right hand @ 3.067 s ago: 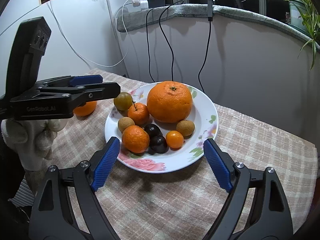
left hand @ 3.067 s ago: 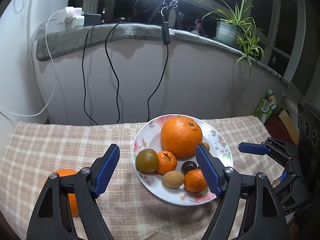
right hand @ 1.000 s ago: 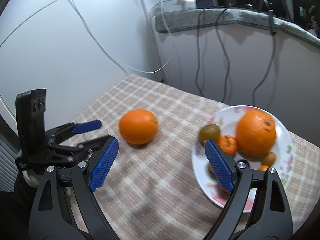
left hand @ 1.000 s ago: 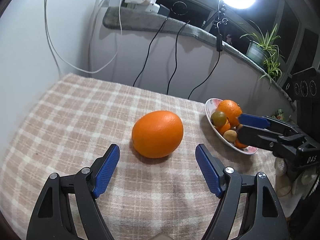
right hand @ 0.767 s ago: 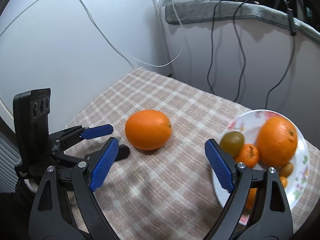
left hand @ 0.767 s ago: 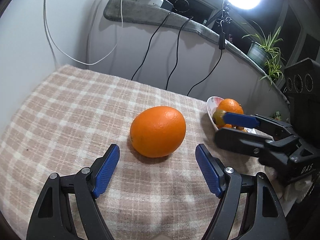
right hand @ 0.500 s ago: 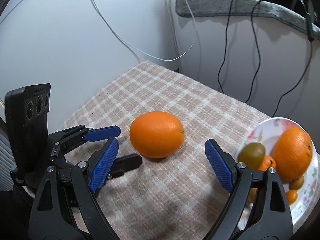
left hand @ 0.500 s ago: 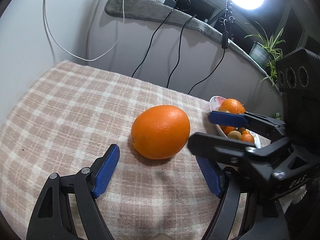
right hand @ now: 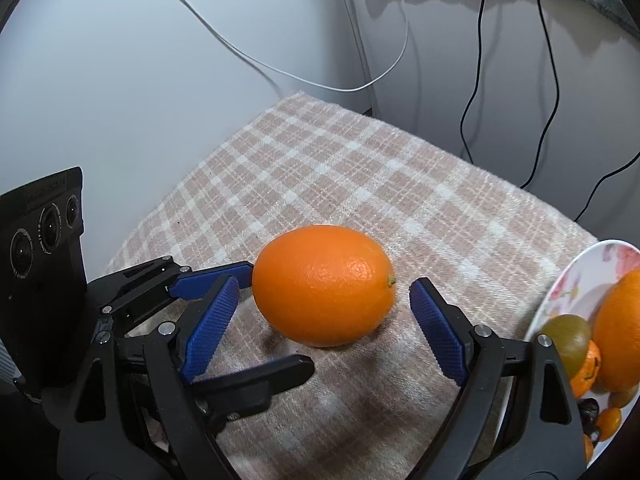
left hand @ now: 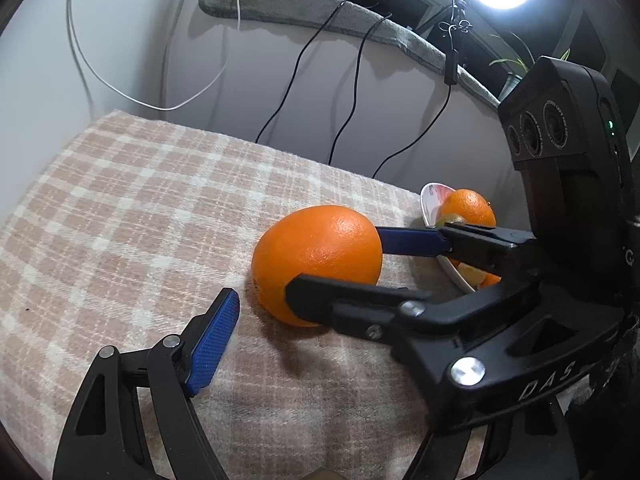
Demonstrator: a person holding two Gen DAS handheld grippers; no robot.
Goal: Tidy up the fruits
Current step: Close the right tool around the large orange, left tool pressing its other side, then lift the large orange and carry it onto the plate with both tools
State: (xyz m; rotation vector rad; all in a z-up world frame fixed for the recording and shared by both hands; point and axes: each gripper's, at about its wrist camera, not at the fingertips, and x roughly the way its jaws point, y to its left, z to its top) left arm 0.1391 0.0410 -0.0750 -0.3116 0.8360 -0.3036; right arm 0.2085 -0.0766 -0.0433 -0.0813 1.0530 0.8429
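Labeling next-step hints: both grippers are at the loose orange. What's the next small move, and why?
Probably ease the right gripper forward a little, then close on the orange. Its fingers are open and flank the fruit, but the pads sit short of its widest part with gaps on both sides. The orange lies on the cloth, off the plate. The left gripper, also open, crowds the same side, so it should likely hold off.

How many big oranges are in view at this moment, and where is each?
2. One orange lies on the checked cloth between the open right gripper fingers. The other sits on the floral plate, partly cut off; more may be hidden.
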